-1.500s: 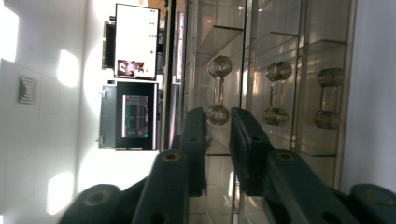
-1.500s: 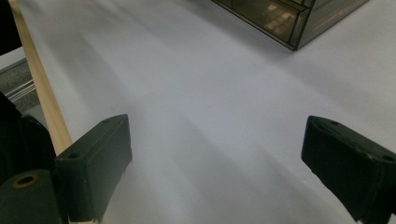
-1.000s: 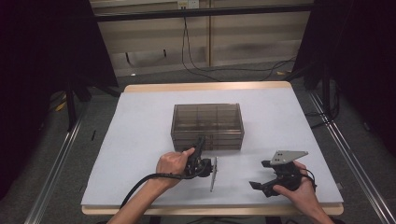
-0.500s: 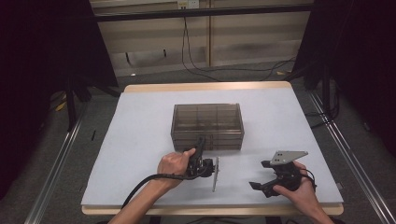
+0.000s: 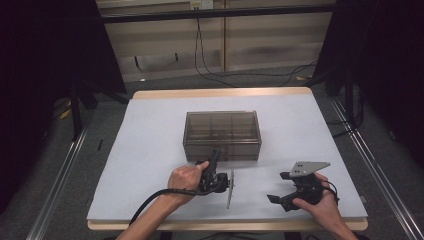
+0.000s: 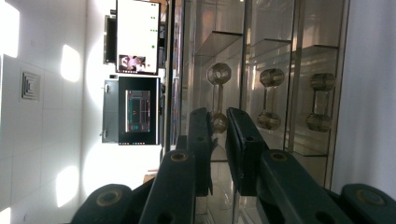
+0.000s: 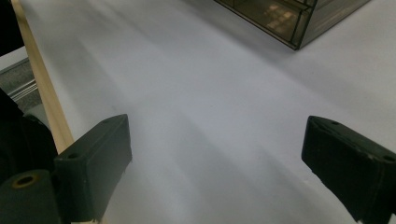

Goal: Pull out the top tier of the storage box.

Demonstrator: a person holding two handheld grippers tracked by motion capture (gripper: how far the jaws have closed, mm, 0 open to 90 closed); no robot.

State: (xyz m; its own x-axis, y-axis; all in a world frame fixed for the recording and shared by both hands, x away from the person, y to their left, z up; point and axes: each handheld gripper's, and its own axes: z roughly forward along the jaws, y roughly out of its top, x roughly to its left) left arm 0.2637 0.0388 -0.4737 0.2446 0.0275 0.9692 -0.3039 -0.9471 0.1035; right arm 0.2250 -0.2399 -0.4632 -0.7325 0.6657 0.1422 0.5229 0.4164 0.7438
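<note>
Landmark: the smoky clear drawer box (image 5: 222, 134) in the middle of the white table (image 5: 150, 150); all places below are told from it
Left gripper: (image 5: 214, 161) turned on its side against the box's near face, close to the left end; in the left gripper view its jaws stand narrow, pinched on a small clear knob (image 6: 218, 122) of a drawer front
Other knobs: two more of the same shape (image 6: 268, 100) farther along the box front, untouched
Right gripper: (image 5: 276, 199) well clear of the box, off its near right corner, resting by the table's near edge; jaws spread wide with nothing between them
Step in hand: by my reading, the grasp on the drawer knob is made and the pull not yet begun
Next move: likely a straight draw away from the box toward the near edge, kept level; the light box may slide along, so the free gripper may need to brace it
</note>
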